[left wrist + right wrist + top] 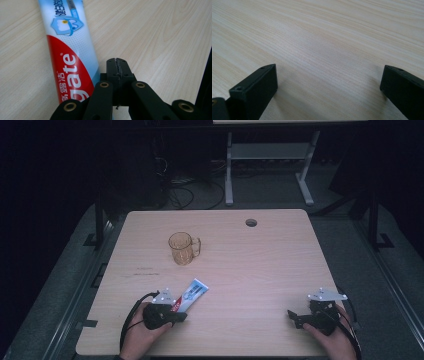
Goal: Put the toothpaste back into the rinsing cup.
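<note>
The toothpaste tube [191, 294] lay flat on the bench [260, 270], nearer the person than the amber mug [183, 248] and slightly to its right. The left tongs [117, 68] were pressed together with nothing between them, tips just beside the tube's red end. The right tongs [328, 82], well to the right of the mug, stood spread over bare wood. The step looked like a grasp being lined up; next the left tongs would need to spread and straddle the tube.
</note>
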Demonstrator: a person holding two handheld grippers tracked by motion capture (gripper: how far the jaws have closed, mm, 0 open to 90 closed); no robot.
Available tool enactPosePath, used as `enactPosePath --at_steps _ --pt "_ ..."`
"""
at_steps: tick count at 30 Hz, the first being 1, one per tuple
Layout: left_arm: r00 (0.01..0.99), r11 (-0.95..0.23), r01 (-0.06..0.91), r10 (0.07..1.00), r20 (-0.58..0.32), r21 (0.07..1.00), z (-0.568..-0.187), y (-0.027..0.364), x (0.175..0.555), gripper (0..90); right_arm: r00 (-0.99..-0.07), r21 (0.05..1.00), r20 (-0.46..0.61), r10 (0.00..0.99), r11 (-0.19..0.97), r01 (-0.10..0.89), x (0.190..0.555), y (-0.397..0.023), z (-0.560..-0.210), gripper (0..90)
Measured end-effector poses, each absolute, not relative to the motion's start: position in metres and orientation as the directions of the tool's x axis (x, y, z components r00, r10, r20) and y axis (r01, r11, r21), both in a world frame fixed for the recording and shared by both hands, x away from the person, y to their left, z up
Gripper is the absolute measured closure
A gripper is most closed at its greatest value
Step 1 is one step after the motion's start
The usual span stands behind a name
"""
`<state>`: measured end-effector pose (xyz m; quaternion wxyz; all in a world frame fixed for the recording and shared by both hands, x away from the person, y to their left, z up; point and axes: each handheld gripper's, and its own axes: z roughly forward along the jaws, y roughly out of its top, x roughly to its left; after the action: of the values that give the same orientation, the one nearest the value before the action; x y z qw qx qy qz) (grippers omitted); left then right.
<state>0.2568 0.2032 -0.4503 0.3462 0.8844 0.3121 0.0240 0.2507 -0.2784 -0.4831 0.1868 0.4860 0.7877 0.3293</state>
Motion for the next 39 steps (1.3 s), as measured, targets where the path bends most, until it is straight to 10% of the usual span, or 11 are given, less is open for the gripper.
enactPosePath --at_steps 15,39 --pt "0.816 -0.571 0.514 0.555 -0.16 0.64 -0.441 0.201 0.258 83.5 -0.458 0.7 0.026 0.889 0.311 0.643 0.251 -0.278 -0.483 0.5" --pt "0.771 -0.575 0.538 0.631 -0.084 0.616 -0.426 0.193 0.296 38.2 -0.453 0.699 0.027 0.891 0.307 0.645 0.251 -0.279 -0.483 0.5"
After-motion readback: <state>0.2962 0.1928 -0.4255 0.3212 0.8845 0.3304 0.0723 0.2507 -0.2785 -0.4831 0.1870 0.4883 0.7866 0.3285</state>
